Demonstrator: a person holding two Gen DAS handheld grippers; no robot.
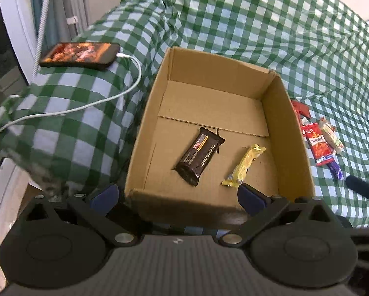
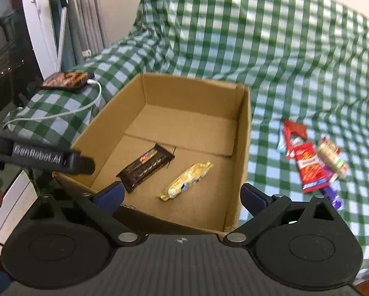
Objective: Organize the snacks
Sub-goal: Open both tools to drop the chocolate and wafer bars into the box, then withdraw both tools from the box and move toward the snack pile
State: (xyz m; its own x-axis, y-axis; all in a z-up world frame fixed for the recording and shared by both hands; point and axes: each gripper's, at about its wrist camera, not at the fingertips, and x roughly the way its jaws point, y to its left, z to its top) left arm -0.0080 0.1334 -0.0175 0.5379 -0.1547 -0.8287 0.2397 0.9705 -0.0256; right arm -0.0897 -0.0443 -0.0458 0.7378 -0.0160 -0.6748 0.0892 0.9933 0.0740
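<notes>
Meanwhile both sets of tongs stood wide open w/ nothing between the pads. Left gripper point(image 1: 178, 194) hung over the near wall of the cardboard box point(image 1: 292, 133), its blue pads apart, one by the box's near-left corner, the other just inside the near-right part; neither pad pressed on anything. Right gripper point(image 2: 182, 196) was likewise spread wide above the same near wall, empty.

Inside the box, on the floor, lay a dark brown bar point(image 1: 199, 156) and, just beside it to the right, a yellow wrapper point(image 1: 244, 165); the two were apart, not touching. In the right wrist view the same brown bar point(image 2: 145, 167) and yellow wrapper point(image 2: 185, 181) lay slantwise, near the front half of the box point(image 2: 243, 148).

Outside, right of the box on the green checked cloth point(image 1: 258, 24), a small heap of snacks point(image 2: 310, 157) remained: red packets, a pale one, a purple one, overlapping; details blurred.

On the padded arm at left sat a phone point(image 1: 79, 55), screen lit, w/ a white cable point(image 1: 85, 106) plugged in.
</notes>
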